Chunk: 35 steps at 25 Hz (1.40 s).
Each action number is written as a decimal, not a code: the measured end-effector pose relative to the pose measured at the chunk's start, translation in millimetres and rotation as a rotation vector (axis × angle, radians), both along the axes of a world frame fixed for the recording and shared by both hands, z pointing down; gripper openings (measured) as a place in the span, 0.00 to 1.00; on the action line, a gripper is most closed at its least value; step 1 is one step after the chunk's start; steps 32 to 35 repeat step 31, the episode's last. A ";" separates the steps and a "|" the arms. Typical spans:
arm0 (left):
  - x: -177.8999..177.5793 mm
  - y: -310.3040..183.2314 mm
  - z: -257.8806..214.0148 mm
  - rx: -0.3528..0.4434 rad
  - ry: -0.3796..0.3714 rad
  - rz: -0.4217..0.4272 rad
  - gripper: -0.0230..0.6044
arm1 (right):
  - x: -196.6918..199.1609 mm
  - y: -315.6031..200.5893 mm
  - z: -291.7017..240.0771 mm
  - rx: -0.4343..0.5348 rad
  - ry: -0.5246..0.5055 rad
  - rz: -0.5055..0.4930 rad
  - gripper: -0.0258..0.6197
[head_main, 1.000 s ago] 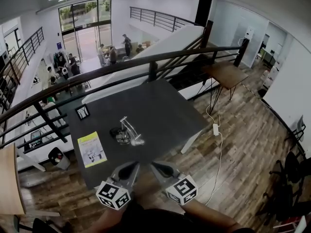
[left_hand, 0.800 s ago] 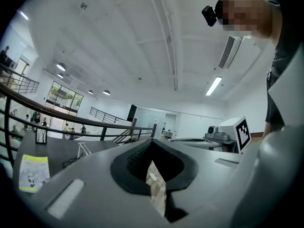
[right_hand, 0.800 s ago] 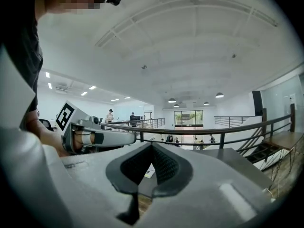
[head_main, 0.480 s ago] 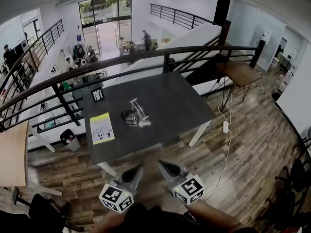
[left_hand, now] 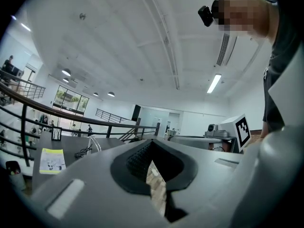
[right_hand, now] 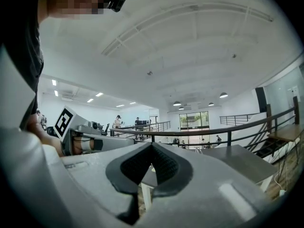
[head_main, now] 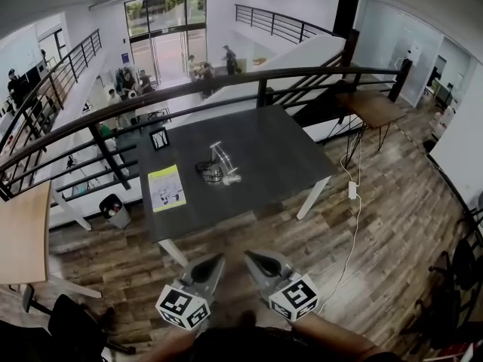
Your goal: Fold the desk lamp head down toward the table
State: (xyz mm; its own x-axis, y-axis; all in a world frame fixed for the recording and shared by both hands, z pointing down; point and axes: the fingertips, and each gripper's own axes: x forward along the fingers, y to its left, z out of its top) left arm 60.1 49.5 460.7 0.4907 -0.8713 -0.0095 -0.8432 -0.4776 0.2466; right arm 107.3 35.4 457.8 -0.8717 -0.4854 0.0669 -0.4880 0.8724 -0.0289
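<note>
Lamp (head_main: 219,164) noted on the dark table (head_main: 279,145), near mid-top and slightly left of centre, well apart from both grippers. A thin, pale, wire-like arm is seen running from far to near. A dark rounded mass lies at its left, and a small pale piece sits at its near end. The head's angle cannot be resolved at this size. In the left gripper view the arm is seen as a slim bright loop rising off the tabletop, with dark cord beside it.

Table: matte dark grey rectangular top on white legs. A yellow-green booklet (head_main: 167,188) lies flat to the left of the lamp, near the left edge. A small black-framed card (head_main: 159,139) stands upright at the far left corner. A dark tubular railing (head_main: 302,74) runs beyond the far side. Floor (head_main: 377,225): wood planks in mixed browns.

Left gripper (head_main: 216,259): smooth grey shell, ribbed black pads, jaws brought together, nothing held. Right gripper (head_main: 250,256): same build, jaws fully closed, nothing held. Both are held side by side over the floor on the table's near side, pointed toward it and clear of it.
</note>
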 end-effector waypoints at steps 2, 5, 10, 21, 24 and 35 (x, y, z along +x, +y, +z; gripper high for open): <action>-3.2 15.3 -3.0 0.005 -0.001 0.011 0.04 | -4.7 14.6 -3.7 0.003 -0.006 0.007 0.04; -11.0 39.7 -6.8 0.011 -0.003 0.028 0.04 | -16.0 37.6 -1.9 -0.012 -0.018 0.019 0.04; -24.3 83.1 -6.2 0.000 -0.007 0.057 0.04 | -37.4 81.3 -0.4 -0.029 -0.035 0.032 0.04; -40.0 147.2 -1.0 -0.004 -0.025 0.114 0.04 | -57.6 141.3 0.3 -0.021 -0.060 0.084 0.04; -42.7 154.9 -1.2 -0.002 -0.025 0.122 0.04 | -60.5 148.7 -2.6 -0.015 -0.064 0.094 0.04; -56.0 166.6 -2.0 0.001 -0.022 0.124 0.04 | -72.0 164.5 -0.7 -0.009 -0.058 0.095 0.04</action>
